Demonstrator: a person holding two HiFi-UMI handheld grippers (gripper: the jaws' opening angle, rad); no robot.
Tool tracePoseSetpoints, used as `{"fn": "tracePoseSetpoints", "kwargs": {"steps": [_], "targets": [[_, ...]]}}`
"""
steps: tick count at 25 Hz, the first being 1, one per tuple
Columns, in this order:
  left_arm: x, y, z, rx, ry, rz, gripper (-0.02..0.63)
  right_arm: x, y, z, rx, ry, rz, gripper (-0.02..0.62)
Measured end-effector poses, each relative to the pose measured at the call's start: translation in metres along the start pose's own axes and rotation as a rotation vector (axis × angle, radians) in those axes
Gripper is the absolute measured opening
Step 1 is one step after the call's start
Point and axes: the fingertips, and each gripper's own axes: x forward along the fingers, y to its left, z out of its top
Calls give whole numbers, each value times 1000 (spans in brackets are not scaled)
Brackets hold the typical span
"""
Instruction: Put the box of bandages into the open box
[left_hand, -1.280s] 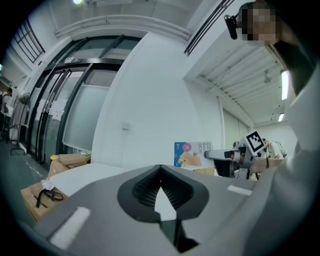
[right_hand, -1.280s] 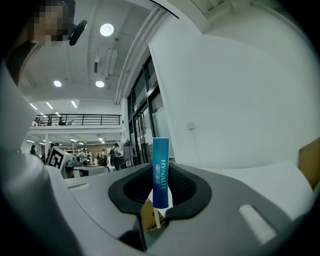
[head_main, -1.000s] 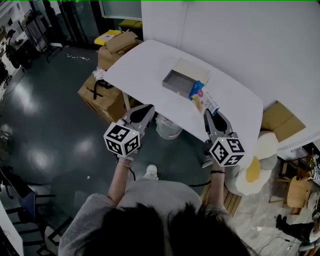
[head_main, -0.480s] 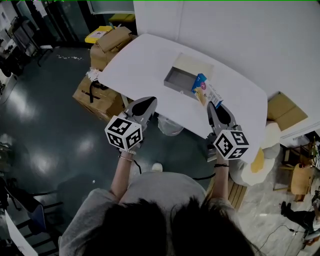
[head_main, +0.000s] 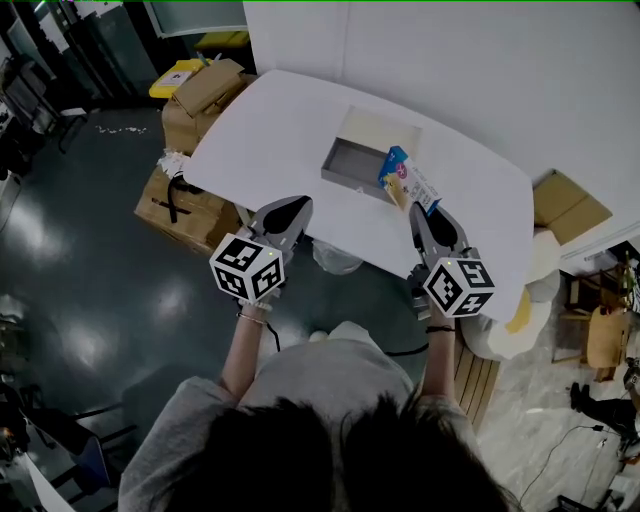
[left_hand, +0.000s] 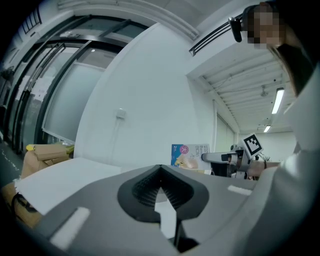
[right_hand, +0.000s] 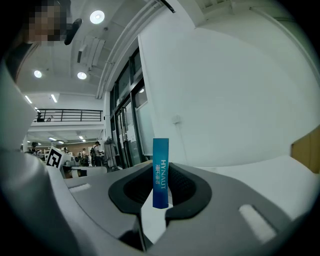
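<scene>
On the white table (head_main: 280, 120) lies the open box (head_main: 350, 160), a shallow grey tray with its lid folded back. My right gripper (head_main: 418, 212) is shut on the box of bandages (head_main: 405, 185), a blue and white carton held just above the tray's right end. Its blue narrow edge (right_hand: 160, 172) stands upright between the jaws in the right gripper view. My left gripper (head_main: 292, 203) hovers over the table's near edge, left of the tray, jaws together and nothing in them. From the left gripper (left_hand: 160, 167), the carton (left_hand: 190, 155) shows face-on.
Cardboard boxes (head_main: 190, 205) stand on the dark floor left of the table, with another (head_main: 205, 90) and a yellow item (head_main: 172, 78) behind. A white bucket (head_main: 335, 258) sits under the table's near edge. Another cardboard box (head_main: 570, 210) stands at the right. A white wall runs behind the table.
The head view has drifted slightly. Both grippers hold nearly the same places relative to the tray, and the carton stays in the right gripper.
</scene>
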Motion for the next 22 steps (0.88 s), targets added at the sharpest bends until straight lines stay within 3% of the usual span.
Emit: {"fn": "tracePoseSetpoints", "kwargs": {"steps": [8, 22], "targets": [[26, 12, -7, -20, 23, -24, -3, 25, -16, -3, 14, 22, -12, 91], [85, 66, 2, -36, 24, 44, -3, 99, -56, 1, 45, 61, 45, 91]]}}
